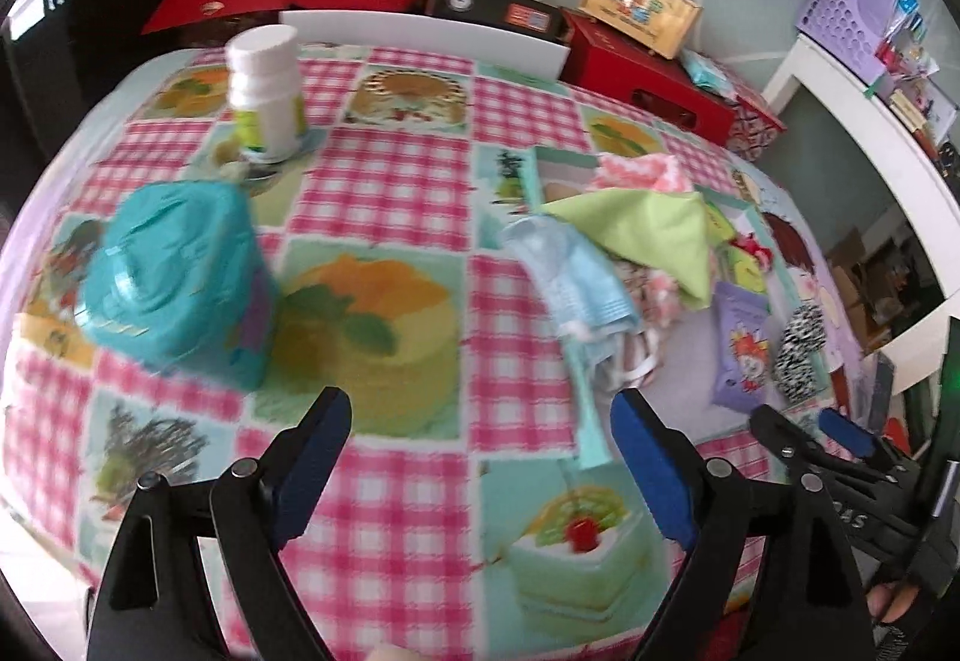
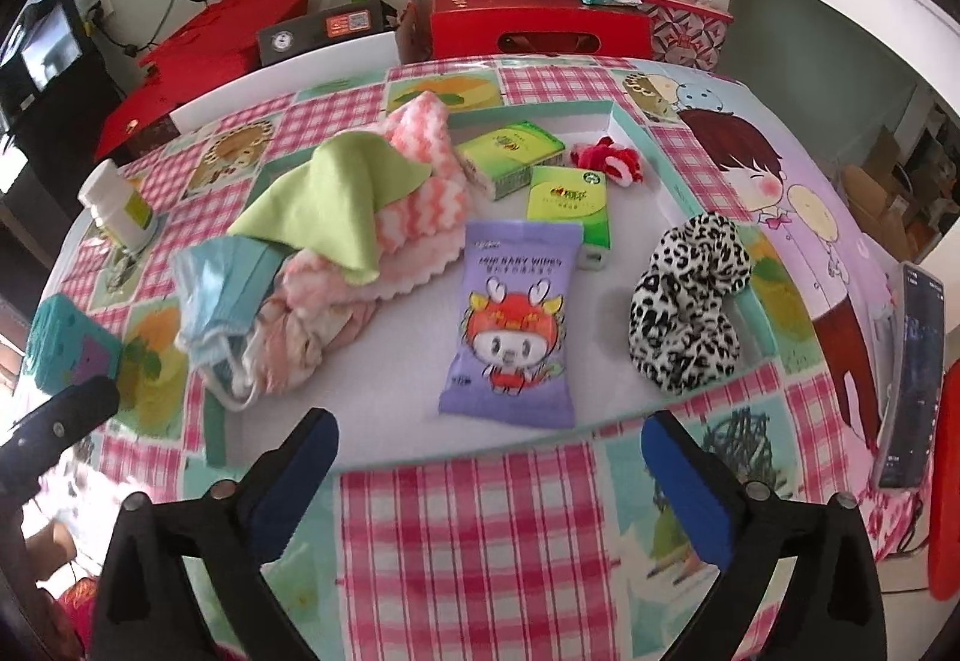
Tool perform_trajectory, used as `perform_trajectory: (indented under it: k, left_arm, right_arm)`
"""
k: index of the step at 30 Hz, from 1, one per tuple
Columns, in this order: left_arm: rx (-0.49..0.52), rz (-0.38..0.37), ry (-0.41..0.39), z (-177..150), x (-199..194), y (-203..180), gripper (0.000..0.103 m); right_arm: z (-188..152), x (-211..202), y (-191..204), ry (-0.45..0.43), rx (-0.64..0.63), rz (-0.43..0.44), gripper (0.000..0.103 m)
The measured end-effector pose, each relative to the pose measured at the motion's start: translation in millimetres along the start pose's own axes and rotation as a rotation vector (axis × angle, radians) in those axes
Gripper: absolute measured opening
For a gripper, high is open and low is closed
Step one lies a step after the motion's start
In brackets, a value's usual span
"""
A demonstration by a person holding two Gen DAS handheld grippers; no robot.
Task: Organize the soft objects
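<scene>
With both grippers' fingers (image 2: pixel 324 442) spread wide, empty, wipes pack (image 2: pixel 512 322) just beyond

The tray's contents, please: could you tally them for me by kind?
Cloths: 3, namely green cloth, pink zigzag towel, pale floral cloth
Face masks: 1
Scrunchies: 2, namely leopard scrunchie, red scrunchie
Tissue packs: 2
Baby wipes: 1
Total: 9
</scene>
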State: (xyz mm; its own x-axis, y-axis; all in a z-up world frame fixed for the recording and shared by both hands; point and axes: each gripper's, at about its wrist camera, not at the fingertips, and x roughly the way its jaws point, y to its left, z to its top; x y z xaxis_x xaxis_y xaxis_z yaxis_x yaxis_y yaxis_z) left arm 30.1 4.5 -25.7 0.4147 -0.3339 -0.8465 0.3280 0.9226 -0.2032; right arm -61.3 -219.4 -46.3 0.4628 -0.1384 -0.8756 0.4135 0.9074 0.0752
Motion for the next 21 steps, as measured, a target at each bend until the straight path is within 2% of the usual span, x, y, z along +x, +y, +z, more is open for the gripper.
perform_trajectory:
  k: [6, 9, 17, 21]
  left_arm:
    - [0.028, 0.081, -0.013, -14, -15, 9, 0.089]
    - [0.037, 0.093, -0.015, -18, -21, 10, 0.089]
    - [0.052, 0.183, -0.012, -30, -22, 9, 0.089]
    - [0.056, 0.220, -0.042, -31, -27, 9, 0.089]
  right_arm:
    - [-13, -14, 8, 0.001, -0.031, -0.009, 0.103]
    - [-19, -18, 13, 0.007, -0.045, -0.006, 0.103]
    - [-30, -24, 19, 0.007, -0.053, -0.012, 0.103]
    - [-32, -24, 21, 0.005, -0.060, -0.011, 0.103]
